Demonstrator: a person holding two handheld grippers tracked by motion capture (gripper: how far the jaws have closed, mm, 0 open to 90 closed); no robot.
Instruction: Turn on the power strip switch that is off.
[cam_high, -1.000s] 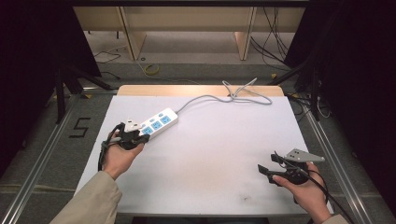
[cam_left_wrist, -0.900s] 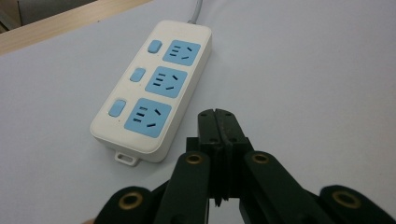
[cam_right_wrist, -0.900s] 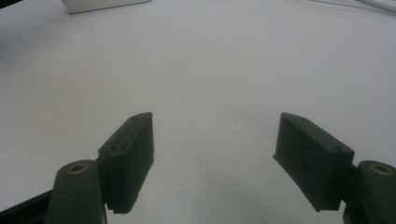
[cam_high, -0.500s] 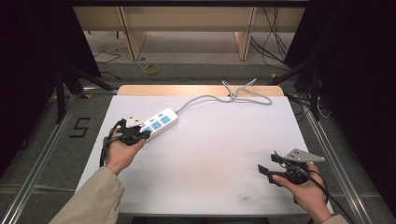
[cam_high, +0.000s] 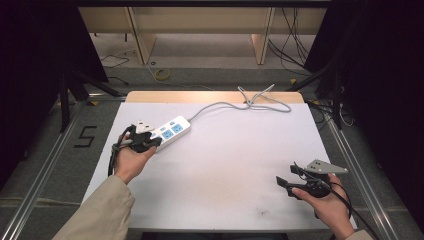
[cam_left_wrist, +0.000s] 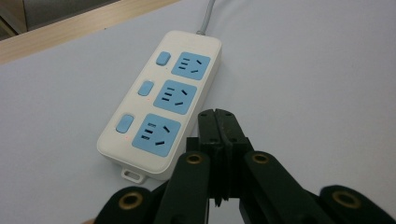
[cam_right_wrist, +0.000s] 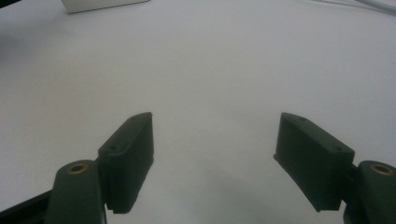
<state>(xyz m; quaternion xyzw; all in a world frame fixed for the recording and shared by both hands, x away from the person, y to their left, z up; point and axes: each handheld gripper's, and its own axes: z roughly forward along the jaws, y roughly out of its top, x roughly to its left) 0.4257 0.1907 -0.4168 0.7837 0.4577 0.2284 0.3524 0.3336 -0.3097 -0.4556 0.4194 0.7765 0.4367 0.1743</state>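
Left gripper view has my left gripper with its jaws pressed flat together and nothing between them, the tips hanging just over the near end of the power strip, beside the nearest socket. In the high view the strip lies near the tabletop's far-left corner, slanted, its grey cord running off to a loose tangle at the far edge. My right gripper waits well apart by the near-right corner, jaws spread wide and empty over bare white surface. My guess is that the nearest switch is the target, and the risks follow from that: the closed tips are broad next to the button, so a slightly off approach could land on the blue socket face or the casing rim instead; pushing at a slant could skid the light strip across the smooth surface, since nothing braces it; and the cord's slack could let it swing. By count: one power strip, three blue sockets, three blue switches, one cord, two grippers.
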